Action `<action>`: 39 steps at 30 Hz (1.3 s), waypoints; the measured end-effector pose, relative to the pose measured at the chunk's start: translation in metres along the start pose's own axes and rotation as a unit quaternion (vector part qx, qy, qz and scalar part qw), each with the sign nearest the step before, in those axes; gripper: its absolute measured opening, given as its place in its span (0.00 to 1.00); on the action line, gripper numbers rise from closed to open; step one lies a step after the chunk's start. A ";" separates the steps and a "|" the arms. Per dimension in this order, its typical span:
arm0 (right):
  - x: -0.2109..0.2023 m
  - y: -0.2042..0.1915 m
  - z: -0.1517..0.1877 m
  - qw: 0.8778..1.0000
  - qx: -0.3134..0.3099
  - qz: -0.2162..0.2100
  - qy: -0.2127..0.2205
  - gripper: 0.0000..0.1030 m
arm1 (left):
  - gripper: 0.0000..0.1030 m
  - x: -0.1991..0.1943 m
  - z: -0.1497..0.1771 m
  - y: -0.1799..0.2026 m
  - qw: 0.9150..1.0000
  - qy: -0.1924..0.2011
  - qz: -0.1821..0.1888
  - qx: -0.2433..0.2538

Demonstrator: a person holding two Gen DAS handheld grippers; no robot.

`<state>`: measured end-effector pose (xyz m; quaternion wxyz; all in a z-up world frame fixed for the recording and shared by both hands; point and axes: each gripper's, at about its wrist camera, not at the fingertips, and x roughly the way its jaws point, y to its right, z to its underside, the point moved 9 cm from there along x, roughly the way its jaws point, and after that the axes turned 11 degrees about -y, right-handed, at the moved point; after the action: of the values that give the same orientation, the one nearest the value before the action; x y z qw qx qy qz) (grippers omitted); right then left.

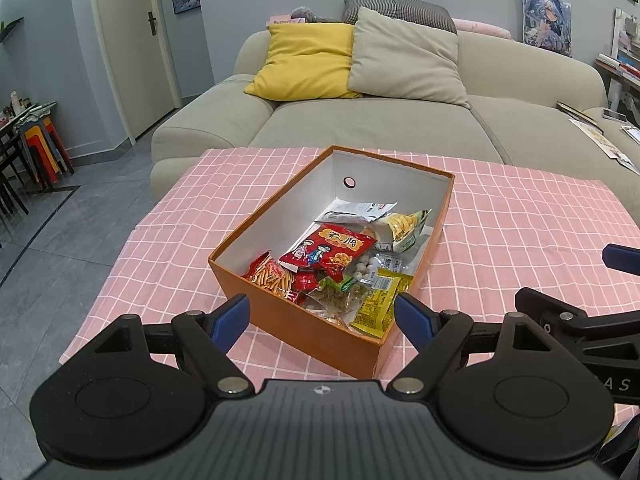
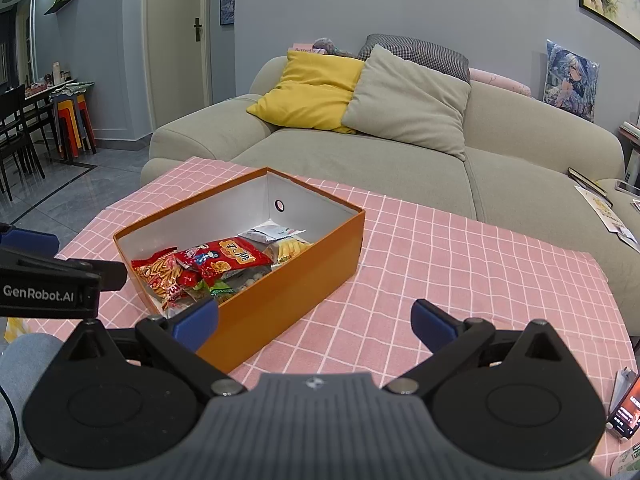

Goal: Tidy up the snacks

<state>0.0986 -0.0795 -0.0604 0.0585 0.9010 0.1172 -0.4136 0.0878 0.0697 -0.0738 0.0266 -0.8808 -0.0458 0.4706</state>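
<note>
Ahead of both claws, on the pink checked surface point(image 1: 500, 216), sits the orange box point(image 1: 304, 332), lidless, its near corner just in front of the left claw point(image 1: 322, 318). From the right claw point(image 2: 316, 320) the box point(image 2: 288, 292) lies ahead and to the left. Both claws stand wide open and hold nothing; the left one's jaws straddle the near corner without touching it, as far as I can tell.

I judge the box to be stiff card, light even when loaded, with thin walls that would flex if pinched mid-span. A corner or the rim near a corner looks the safest hold.

Inside, the snacks are heaped toward the near end, leaving the far end with its finger hole mostly bare. Largest is the red packet point(image 1: 330, 246) with cartoon figures, lying on top in the middle. Beyond it lie a chip bag point(image 1: 406, 226) and a white pouch point(image 1: 360, 210). Nearer the left claw lie a stick-snack bag point(image 1: 272, 276), a yellow packet point(image 1: 380, 304), a clear bag of nuts point(image 1: 340, 294) and a clear pack of pale balls point(image 1: 364, 270).

All look light, crinkly and slippery, and the chips and sticks would likely crush. A sealed edge or corner is the place to pinch, not the puffed middle. No packet shows on the cloth outside the box.
</note>
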 end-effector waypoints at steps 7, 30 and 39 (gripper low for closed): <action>0.000 0.000 0.000 1.000 0.000 0.001 -0.001 0.96 | 0.93 0.000 0.000 -0.001 1.000 0.000 -0.001 0.000; 0.000 -0.002 0.000 1.000 0.005 0.003 -0.004 0.96 | 0.93 -0.007 -0.001 0.003 1.000 0.010 -0.016 0.001; 0.000 -0.001 0.000 1.000 0.008 0.004 -0.005 0.96 | 0.93 -0.008 -0.002 0.003 1.000 0.011 -0.018 0.005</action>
<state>0.0983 -0.0782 -0.0607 0.0536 0.8997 0.1105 -0.4188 0.0851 0.0663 -0.0666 0.0399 -0.8848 -0.0593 0.4604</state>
